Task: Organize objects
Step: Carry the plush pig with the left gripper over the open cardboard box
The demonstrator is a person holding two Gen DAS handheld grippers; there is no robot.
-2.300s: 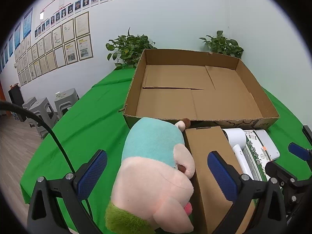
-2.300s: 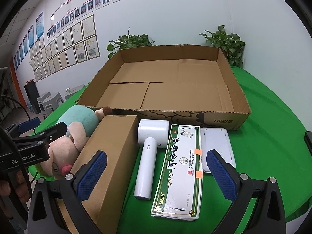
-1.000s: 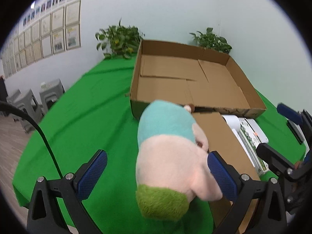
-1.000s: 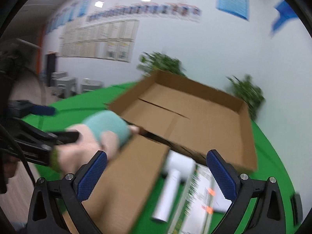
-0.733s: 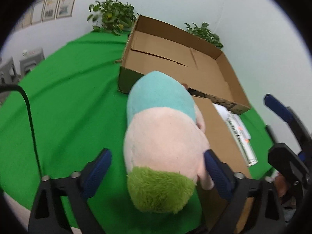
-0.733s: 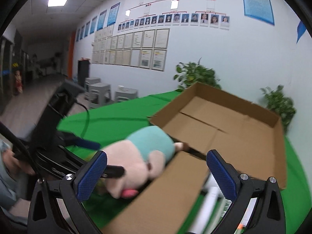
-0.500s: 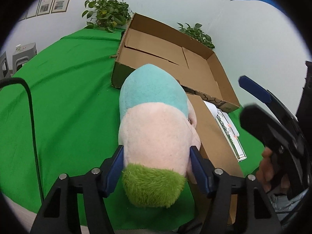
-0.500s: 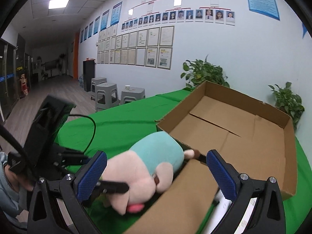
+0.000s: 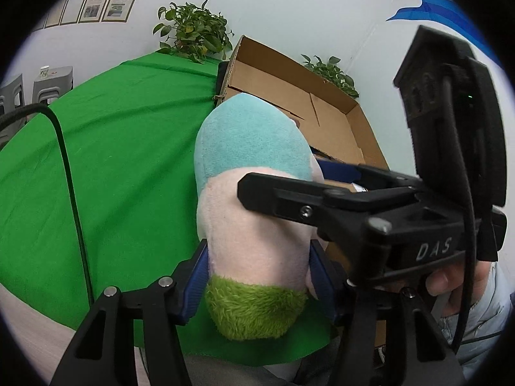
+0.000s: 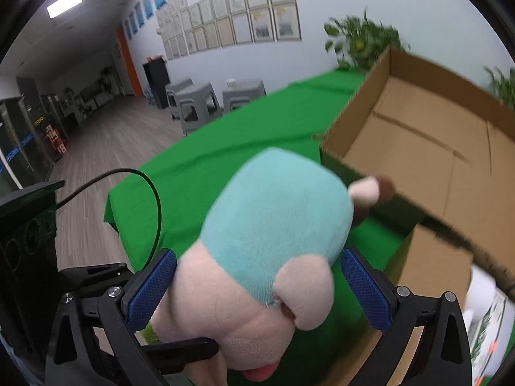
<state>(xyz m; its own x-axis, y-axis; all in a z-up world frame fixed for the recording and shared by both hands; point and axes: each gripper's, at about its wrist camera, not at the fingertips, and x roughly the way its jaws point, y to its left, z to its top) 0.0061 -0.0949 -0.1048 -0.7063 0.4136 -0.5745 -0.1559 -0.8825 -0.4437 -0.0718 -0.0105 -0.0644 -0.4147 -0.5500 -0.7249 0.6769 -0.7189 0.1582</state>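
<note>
Plush toy [image 9: 254, 199], a soft stuffed figure with a teal upper body, pale pink lower part and a tuft of green fuzz at its near end, fills the middle of both views. Left gripper [image 9: 257, 284] is clamped on it: the 2 blue pads press into the pink fabric on either side, just above the green tuft, and the fabric bulges slightly around them. Right gripper [image 10: 257, 288] reaches in from the side with its jaws spread wide, 1 blue pad on each flank of the toy and no clear squeeze showing; in the left view its black body crosses in front of the toy. The toy hangs above the green tablecloth [image 9: 106, 148], just beside the near left corner of a large, shallow cardboard box [image 10: 428, 148], which looks empty in the part visible. A smaller brown carton [image 10: 428, 276] and some white packaging lie on the cloth nearby. Judging by its look, the toy is light, squashy and not fragile, so it tolerates a firm pinch. Being plush, it may sag or swing from 1 end, so a hold across the thick middle of the body seems steadier than the tuft or a small limb.
</note>
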